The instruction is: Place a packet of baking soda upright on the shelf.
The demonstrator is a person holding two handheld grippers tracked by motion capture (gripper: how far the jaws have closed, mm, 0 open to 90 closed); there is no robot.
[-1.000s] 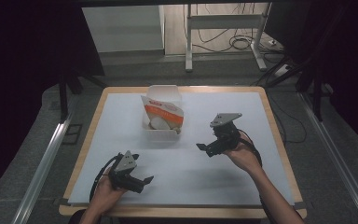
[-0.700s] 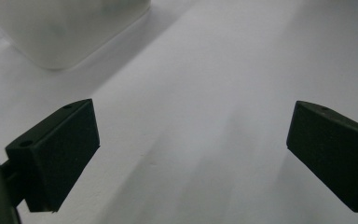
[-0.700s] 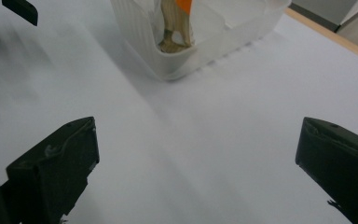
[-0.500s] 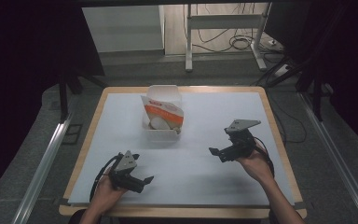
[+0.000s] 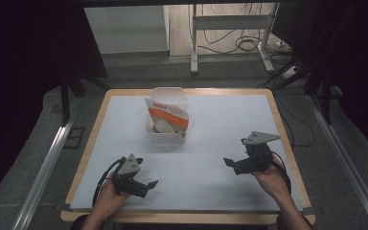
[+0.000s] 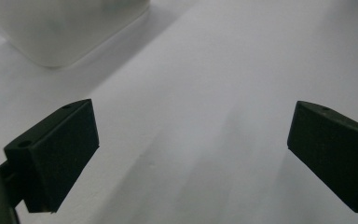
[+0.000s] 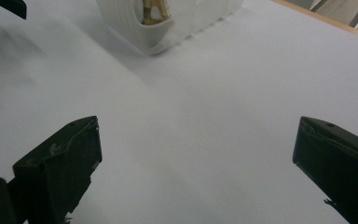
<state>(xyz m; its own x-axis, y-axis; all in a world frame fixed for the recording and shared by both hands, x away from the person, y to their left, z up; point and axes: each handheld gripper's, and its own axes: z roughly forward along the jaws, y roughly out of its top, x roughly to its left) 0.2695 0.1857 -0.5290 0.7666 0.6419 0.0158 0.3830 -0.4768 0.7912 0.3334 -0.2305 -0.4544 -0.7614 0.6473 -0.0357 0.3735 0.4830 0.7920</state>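
A white plastic basket (image 5: 166,135) stands at the far middle of the white table top (image 5: 220,124), holding an orange-and-white packet (image 5: 168,117). My left gripper (image 5: 149,186) rests near the front left edge, open, its jaws wide apart over bare table (image 6: 191,135). My right gripper (image 5: 229,163) is held low at the front right, open too, nothing between its jaws (image 7: 191,158). In the right gripper view the basket (image 7: 168,23) sits ahead at the top, with the packet (image 7: 154,9) inside. A corner of the basket (image 6: 65,28) shows at the top left of the left gripper view.
The table has a wooden rim (image 5: 287,134). Beyond it lie a dark floor, metal rails (image 5: 43,167) on both sides, a stand (image 5: 230,33) and cables (image 5: 249,45) at the back. Dark curtains flank the table.
My right gripper has moved back from near the basket toward the front right of the table and lower. The left gripper has stayed where it was.
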